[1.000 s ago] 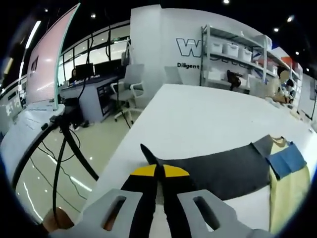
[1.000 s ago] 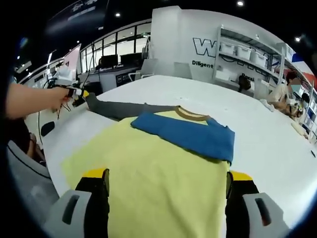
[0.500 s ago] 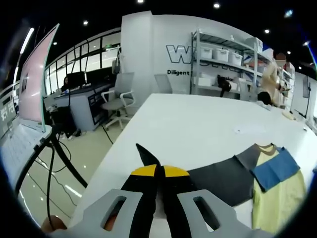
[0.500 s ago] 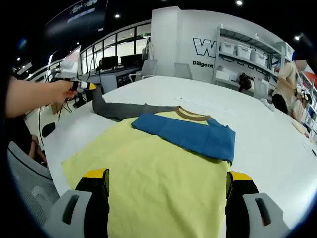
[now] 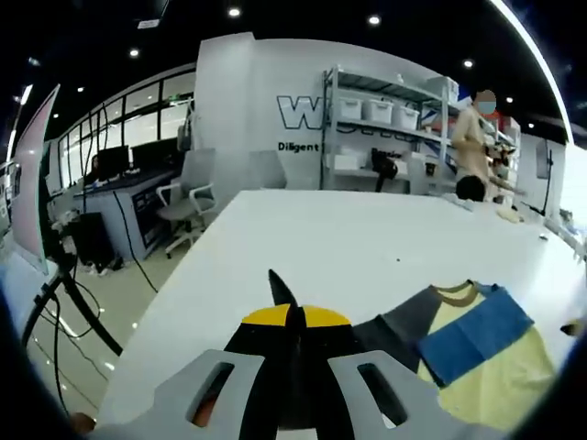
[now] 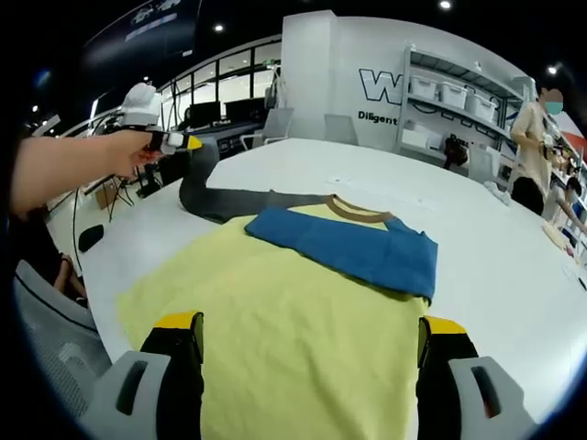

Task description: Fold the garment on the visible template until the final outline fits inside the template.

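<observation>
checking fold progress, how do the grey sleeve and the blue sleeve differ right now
The grey sleeve stretches out beyond the yellow body, its end lifted off the table in the shut left gripper. The blue sleeve lies folded flat across the chest, touched by neither gripper. Both join near the brown collar.

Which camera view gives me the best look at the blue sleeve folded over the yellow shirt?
The right gripper view: the blue sleeve lies near the middle there, whole, across the yellow shirt below the collar. The left gripper view catches the sleeve smaller and skewed, toward its right edge.
</observation>
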Demonstrator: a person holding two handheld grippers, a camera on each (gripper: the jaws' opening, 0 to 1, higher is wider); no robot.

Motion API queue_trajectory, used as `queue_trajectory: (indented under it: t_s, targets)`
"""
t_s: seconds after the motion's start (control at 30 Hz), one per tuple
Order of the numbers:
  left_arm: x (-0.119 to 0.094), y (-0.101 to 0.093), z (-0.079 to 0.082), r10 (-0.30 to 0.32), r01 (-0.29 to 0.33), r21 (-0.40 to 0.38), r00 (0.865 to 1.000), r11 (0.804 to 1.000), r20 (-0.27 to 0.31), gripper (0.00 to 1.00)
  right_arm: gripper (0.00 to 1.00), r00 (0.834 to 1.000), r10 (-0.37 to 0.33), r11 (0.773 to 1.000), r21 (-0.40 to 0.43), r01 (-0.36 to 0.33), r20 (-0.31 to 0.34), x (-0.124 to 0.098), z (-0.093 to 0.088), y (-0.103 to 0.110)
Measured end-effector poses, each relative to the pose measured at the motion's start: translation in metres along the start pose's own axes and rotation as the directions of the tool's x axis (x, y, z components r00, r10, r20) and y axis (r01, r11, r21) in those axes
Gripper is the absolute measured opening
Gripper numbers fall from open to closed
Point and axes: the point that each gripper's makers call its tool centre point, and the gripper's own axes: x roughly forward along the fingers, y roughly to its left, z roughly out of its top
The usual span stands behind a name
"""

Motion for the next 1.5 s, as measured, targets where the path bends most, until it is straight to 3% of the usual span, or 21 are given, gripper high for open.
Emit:
queue_trajectory:
  t_s: [0.57, 1.3, 1.5]
  targets:
    - [0.012, -0.091, -0.002, -0.131, 0.132, 0.028, 0.991, 0.991, -0.006, 0.0, 0.97, 1.0, 0.009, 1.0, -0.004, -0.009, -0.01, 0.002, -0.001, 0.002]
    - [0.024, -0.205, -0.011, -0.26, 0.263, 0.12, 0.965, 0.957, -0.041, 0.0, 0.97, 1.0, 0.018, 1.0, 0.003, -0.018, -0.008, 0.001, 0.001, 0.001]
    - [0.022, -0.241, -0.013, -0.307, 0.311, 0.143, 0.95, 0.94, -0.049, 0.0, 0.96, 1.0, 0.022, 1.0, -0.001, -0.022, -0.017, 0.002, -0.001, 0.002]
